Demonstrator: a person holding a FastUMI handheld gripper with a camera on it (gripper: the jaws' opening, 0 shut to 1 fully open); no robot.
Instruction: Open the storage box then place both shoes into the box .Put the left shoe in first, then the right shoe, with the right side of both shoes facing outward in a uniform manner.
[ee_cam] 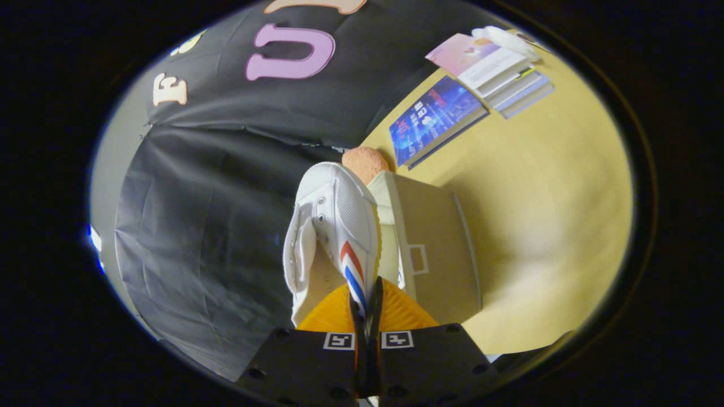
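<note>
A white canvas shoe (331, 226) with red and blue stripes on its side hangs in the air, toe pointing away from me. My gripper (366, 308) is shut on the shoe's side wall near the stripes, both fingers pinching the fabric. Just beyond and beside the shoe stands the tan cardboard storage box (438, 249), a small white-edged handle slot on its front panel. The box's cream inner edge (390, 203) shows next to the shoe. The whole view is tilted, with the table running up one side.
The box sits on a yellow table (543, 215). A blue book (435, 118) lies beyond it, and a stack of books (498, 70) with a white object on top lies farther off. An orange fuzzy ball (366, 163) rests behind the box.
</note>
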